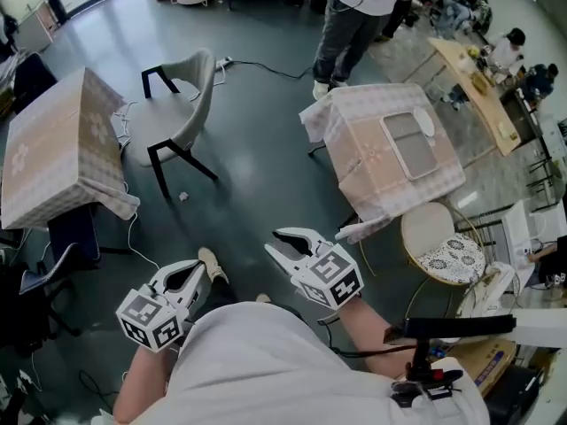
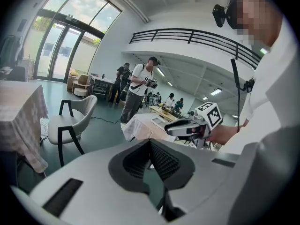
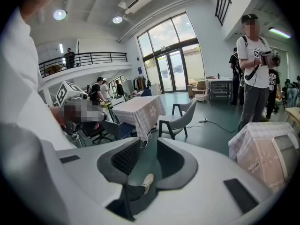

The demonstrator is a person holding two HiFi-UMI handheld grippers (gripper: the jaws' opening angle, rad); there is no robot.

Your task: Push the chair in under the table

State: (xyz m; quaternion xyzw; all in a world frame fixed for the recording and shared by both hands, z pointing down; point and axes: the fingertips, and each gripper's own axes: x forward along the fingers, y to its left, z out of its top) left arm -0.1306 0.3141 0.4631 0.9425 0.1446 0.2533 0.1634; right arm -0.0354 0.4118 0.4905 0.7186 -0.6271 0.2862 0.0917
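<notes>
1. Left gripper [image 1: 197, 273]: nearest, low left. Fingers together at the tips, nothing between them.
2. Right gripper [image 1: 273, 241]: beside it. Fingers apart, only floor and the person's shoe [image 1: 211, 264] seen through the gap.
3. Round cushioned chair [image 1: 447, 253]: just beside the near corner of the right-hand table [image 1: 372, 162].
4. Right-hand table: cloth-covered. A grey tray [image 1: 407, 142] lies on it; its contents cannot be made out. A white oval object [image 1: 425, 124] touches its far corner.
5. Grey chair [image 1: 177, 113]: black legs, upright on open floor between both tables, facing the left-hand table [image 1: 53, 149], near its corner, not under it.
6. Standing person [image 1: 350, 25]: beyond the right-hand table.
</notes>
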